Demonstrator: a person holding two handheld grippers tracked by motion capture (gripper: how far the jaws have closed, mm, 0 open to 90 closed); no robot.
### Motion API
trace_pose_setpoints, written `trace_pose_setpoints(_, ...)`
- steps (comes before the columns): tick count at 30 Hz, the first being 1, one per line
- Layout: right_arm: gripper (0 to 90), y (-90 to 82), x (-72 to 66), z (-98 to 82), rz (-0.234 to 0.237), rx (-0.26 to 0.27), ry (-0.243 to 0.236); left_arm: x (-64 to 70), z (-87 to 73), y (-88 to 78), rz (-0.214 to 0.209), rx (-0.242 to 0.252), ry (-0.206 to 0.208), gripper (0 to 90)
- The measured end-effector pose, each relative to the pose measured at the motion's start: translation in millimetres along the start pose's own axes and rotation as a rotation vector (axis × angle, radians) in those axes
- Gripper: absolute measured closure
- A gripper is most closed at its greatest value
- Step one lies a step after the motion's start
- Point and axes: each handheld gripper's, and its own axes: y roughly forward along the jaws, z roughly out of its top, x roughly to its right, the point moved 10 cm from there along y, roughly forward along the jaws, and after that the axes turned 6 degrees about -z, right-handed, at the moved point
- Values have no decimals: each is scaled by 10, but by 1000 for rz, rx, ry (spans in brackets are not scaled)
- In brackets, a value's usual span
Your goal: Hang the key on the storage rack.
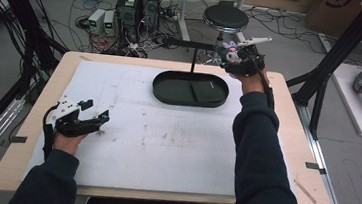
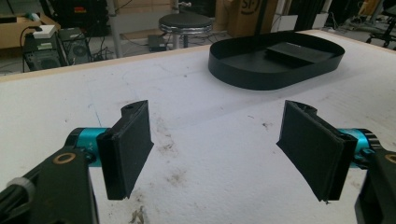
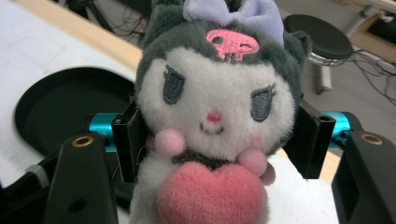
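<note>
Over at the far right corner: right gripper (image 1: 233, 57) is up above the far edge of the surface (image 1: 164, 145), just past the black oval tray (image 1: 170, 88).
Right fingers: pinching a plush toy (image 3: 215, 116) by its sides, so the plush sits up in the air beyond the tray, not on the surface.
Plush markings: pink skull patch on the forehead, lilac bow, pink heart at the front. No readable text on it.
Left gripper (image 1: 98, 115): low over the near-left of the surface, fingers (image 2: 128, 149) spread wide with nothing between them.
Writing: a cardboard box (image 2: 254, 14) in the back has big print, too cut off to read.
Tray: a flat dark piece (image 1: 207, 91) lies in its right half.
Open room: the whole middle of the white surface is bare, just smudgy stains.
Edges: wooden rim shows all round the white mat; stool (image 1: 225, 18) and cables sit beyond the far side.
</note>
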Motion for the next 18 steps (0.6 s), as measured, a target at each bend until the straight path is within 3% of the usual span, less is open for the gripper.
trace_pose_setpoints(4,340,87,51,55,-48,-19,11,-20,-3,-12,4,1,-2,251)
trace_pose_setpoints(10,341,119,163,-45,-135,-72,41,-72,-14,-45,19,1,-9,251)
trace_pose_setpoints(18,350,153,262,-399,-145,-147,68,-38,-16,-33,13,-4,-4,251)
